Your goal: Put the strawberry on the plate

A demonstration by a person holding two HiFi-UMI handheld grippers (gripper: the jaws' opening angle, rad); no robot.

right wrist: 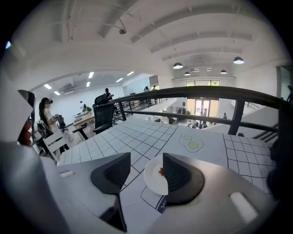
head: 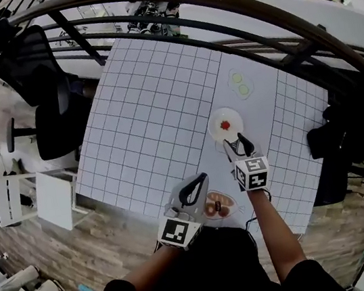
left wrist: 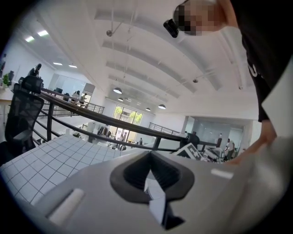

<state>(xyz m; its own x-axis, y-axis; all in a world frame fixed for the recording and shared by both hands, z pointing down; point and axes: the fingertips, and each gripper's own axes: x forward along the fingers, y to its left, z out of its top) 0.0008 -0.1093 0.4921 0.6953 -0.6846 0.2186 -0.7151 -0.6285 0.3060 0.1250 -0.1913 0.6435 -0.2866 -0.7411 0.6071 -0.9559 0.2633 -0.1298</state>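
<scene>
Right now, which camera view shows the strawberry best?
The head view: it looks down on the strawberry, a whole red spot in the middle of the white plate, with nothing over it. The right gripper view shows only a red sliver beside one jaw. The left gripper view does not show it.

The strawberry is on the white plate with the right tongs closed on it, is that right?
No. The strawberry is on the white plate, but the right tongs are open and empty, clear of it, as the right gripper view shows.
</scene>
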